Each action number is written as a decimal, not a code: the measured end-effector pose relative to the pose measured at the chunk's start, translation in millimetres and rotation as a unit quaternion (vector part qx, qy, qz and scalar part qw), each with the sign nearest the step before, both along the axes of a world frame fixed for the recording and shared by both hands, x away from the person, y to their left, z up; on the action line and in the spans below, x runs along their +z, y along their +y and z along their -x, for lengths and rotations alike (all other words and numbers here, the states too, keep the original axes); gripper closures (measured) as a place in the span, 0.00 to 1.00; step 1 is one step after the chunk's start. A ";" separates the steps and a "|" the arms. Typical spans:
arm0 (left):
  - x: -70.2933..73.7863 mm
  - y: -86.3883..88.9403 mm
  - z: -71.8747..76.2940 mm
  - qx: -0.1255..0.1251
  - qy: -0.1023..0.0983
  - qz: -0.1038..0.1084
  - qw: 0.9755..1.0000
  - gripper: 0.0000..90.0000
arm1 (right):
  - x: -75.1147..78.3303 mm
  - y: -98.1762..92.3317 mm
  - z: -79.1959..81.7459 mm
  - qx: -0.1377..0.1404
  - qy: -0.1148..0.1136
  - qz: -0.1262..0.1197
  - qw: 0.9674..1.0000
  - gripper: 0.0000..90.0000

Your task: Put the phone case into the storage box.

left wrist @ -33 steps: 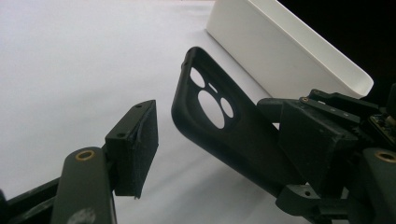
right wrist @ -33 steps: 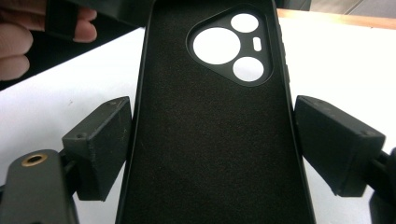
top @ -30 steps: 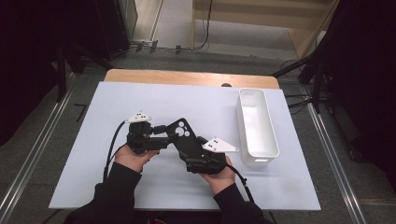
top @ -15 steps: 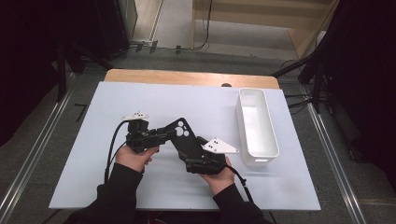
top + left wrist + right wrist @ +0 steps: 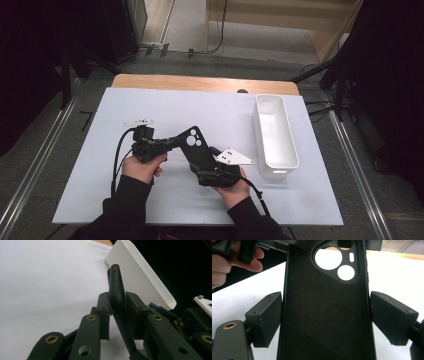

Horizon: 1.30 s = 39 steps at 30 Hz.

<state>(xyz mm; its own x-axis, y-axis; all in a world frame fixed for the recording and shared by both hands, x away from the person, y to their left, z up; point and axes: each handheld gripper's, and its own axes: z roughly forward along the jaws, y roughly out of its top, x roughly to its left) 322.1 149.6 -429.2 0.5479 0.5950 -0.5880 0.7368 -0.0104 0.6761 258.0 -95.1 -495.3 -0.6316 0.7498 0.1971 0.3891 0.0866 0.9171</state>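
Left tongs (image 5: 117, 307) just closed onto phone case (image 5: 196, 150); right tongs (image 5: 325, 322) grip it; white bin (image 5: 276, 150) empty.

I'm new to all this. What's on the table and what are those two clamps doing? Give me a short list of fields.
held thing: black phone case, camera cut-outs at its far end, lifted off the table
left gripper: jaws have just been closing; now pinching the thin edge of the case
right gripper: jaws against the two long sides of the case
other thing: empty white tray, to the right of the case
surface: white table
hands: one behind each gripper
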 end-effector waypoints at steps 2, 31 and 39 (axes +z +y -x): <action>0.6 1.5 0.0 -0.004 0.004 0.009 1.000 0.84 | -0.2 0.3 -0.1 0.000 -0.003 0.002 1.000 0.14; 22.1 3.0 13.9 -0.007 -0.057 0.018 0.998 0.89 | 27.2 -18.0 -5.6 0.029 0.001 0.005 1.000 0.00; 23.2 -0.6 18.5 -0.004 -0.100 -0.012 0.995 0.88 | 34.9 -28.9 -0.6 0.034 0.005 0.003 0.999 0.00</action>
<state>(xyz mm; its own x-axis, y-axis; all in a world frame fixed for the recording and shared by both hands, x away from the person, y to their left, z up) 303.6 149.0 -406.0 0.6577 0.6027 -0.4519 0.5867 -0.0337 0.8091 258.6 -124.0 -460.4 -0.6792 0.7067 0.1983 0.3907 0.1194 0.9127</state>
